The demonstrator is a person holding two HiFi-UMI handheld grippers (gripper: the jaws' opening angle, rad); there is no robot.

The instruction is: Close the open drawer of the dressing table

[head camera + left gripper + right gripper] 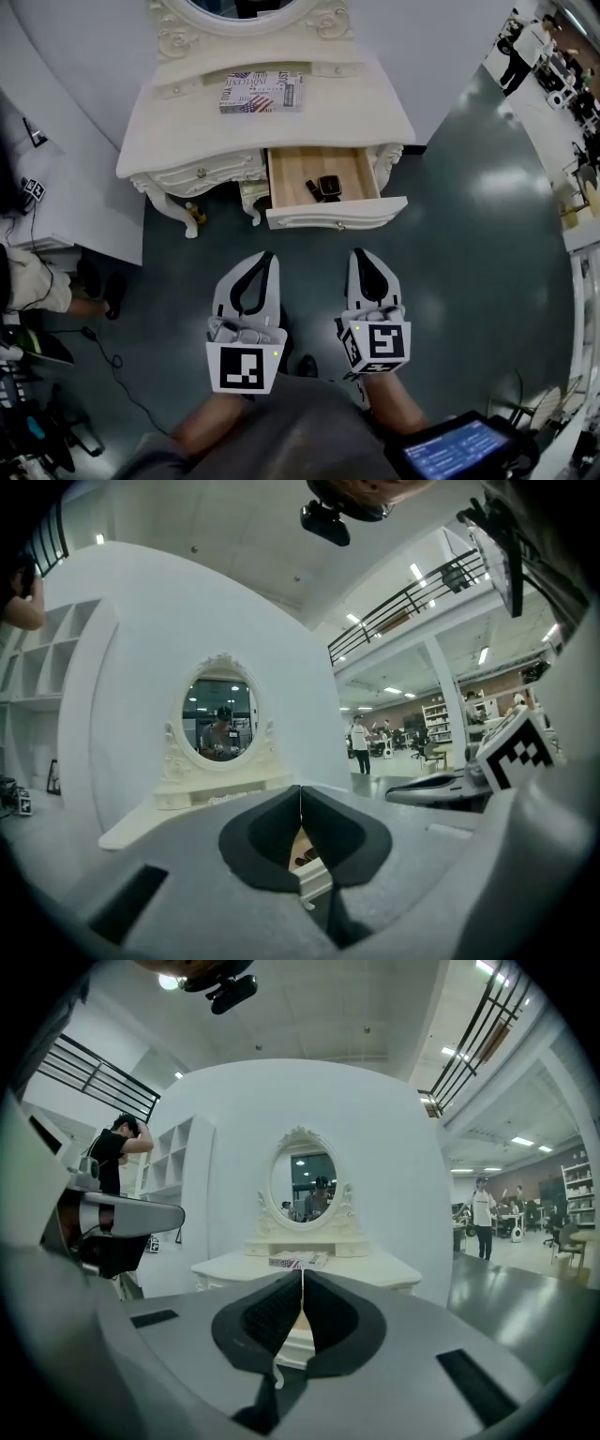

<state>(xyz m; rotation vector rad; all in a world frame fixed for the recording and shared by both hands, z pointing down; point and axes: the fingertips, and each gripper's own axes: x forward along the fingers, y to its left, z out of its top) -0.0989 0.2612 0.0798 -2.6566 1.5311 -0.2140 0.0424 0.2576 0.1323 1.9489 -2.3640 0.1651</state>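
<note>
A curved white wall (pixel 375 1119) rises at twelve o'clock; glossy dark floor (pixel 469 234) spreads toward three, ceiling lights (pixel 415 571) overhead.

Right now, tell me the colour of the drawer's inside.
Pale bare wood; the drawer shows best in the head view.

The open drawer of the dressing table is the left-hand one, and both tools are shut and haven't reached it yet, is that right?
Not quite: the head view shows the open drawer is the right-hand one, and the left-hand drawer is closed. The left tool and right tool are shut and short of it, as you said.
</note>
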